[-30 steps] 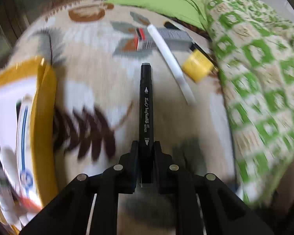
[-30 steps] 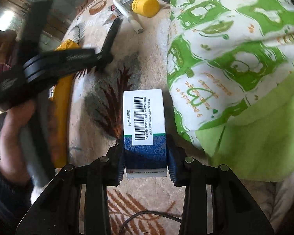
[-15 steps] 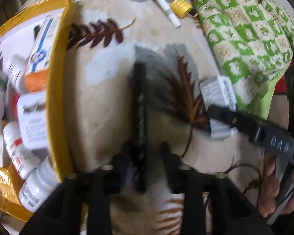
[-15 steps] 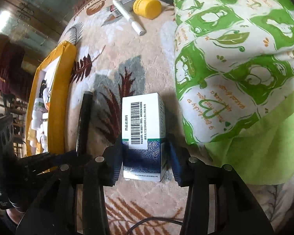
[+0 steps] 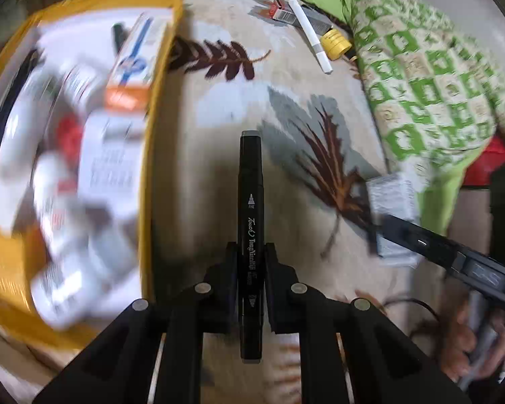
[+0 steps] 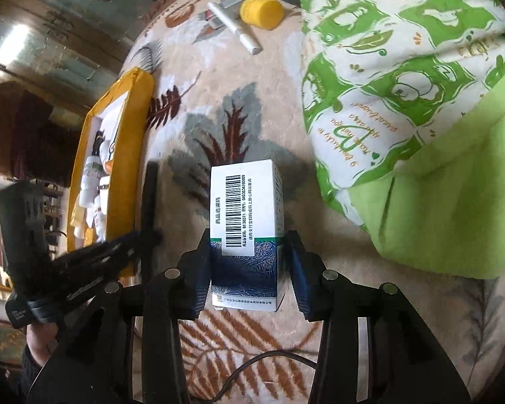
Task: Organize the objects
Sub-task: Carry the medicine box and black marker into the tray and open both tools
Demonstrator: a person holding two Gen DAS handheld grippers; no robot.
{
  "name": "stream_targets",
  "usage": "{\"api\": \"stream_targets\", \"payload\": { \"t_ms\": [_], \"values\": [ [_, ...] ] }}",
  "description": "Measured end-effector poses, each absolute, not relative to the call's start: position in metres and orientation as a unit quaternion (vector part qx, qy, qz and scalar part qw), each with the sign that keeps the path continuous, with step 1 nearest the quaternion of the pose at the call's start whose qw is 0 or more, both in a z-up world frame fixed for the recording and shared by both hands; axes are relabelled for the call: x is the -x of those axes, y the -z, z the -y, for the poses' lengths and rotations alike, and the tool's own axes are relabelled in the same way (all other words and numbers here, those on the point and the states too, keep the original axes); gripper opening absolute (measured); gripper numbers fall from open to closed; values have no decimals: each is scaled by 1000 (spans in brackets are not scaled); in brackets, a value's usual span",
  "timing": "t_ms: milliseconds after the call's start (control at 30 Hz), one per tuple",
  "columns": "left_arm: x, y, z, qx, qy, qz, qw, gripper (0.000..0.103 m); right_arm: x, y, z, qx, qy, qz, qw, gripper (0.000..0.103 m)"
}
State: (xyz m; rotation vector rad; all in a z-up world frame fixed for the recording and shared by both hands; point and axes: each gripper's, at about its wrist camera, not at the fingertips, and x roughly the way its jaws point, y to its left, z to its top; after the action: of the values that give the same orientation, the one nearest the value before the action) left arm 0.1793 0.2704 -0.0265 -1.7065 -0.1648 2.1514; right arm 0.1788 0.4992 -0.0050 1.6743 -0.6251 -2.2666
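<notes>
My left gripper [image 5: 250,252] is shut on a black marker [image 5: 250,208] that points forward above the leaf-patterned blanket, just right of the yellow box [image 5: 153,128]. My right gripper [image 6: 247,245] is shut on a white and blue medicine carton [image 6: 245,215] with a barcode on top, held over the blanket. The left gripper [image 6: 84,269] and its marker [image 6: 148,195] show at the left of the right wrist view. The right gripper's arm [image 5: 447,252] and the carton [image 5: 392,198] show at the right of the left wrist view.
The yellow box [image 6: 126,155] holds several white bottles and cartons. At the far end lie a white pen [image 5: 309,30], a yellow cap [image 5: 336,43] and a grey carton [image 5: 286,13]. A green patterned pillow [image 6: 404,50] bounds the right side.
The left gripper carried the marker back from the far objects and now sits beside the yellow box. The right gripper keeps the carton and has barely moved.
</notes>
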Motion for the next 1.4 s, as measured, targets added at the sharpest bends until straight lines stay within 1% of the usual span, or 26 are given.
{"api": "stream_targets", "payload": {
  "t_ms": [67,167,233,467,667,800,1033,1267,1400],
  "values": [
    [-193,24,-263,603,-766,84,205,13,-181,12,-494,-585,771,214,131,41],
    [-194,13,-256,588,-771,104,221,13,-184,12,-483,-592,763,214,146,41],
    [-178,5,-248,577,-774,119,234,13,-183,0,-470,-585,771,198,157,41],
    [-179,-20,-219,557,-776,153,252,13,-173,-36,-431,-565,783,184,182,41],
    [-157,-51,-162,530,-799,178,221,13,-153,-54,-385,-561,785,160,210,41],
    [-130,-60,-120,522,-810,190,185,13,-134,-61,-350,-561,782,144,230,41],
    [-64,-48,-78,541,-804,196,150,13,-82,-60,-298,-566,777,135,242,41],
    [-11,-24,-70,591,-776,175,132,13,-33,-53,-269,-574,778,119,228,41],
    [2,-11,-68,615,-764,160,113,13,-9,-49,-258,-575,783,100,216,41]
  ]
}}
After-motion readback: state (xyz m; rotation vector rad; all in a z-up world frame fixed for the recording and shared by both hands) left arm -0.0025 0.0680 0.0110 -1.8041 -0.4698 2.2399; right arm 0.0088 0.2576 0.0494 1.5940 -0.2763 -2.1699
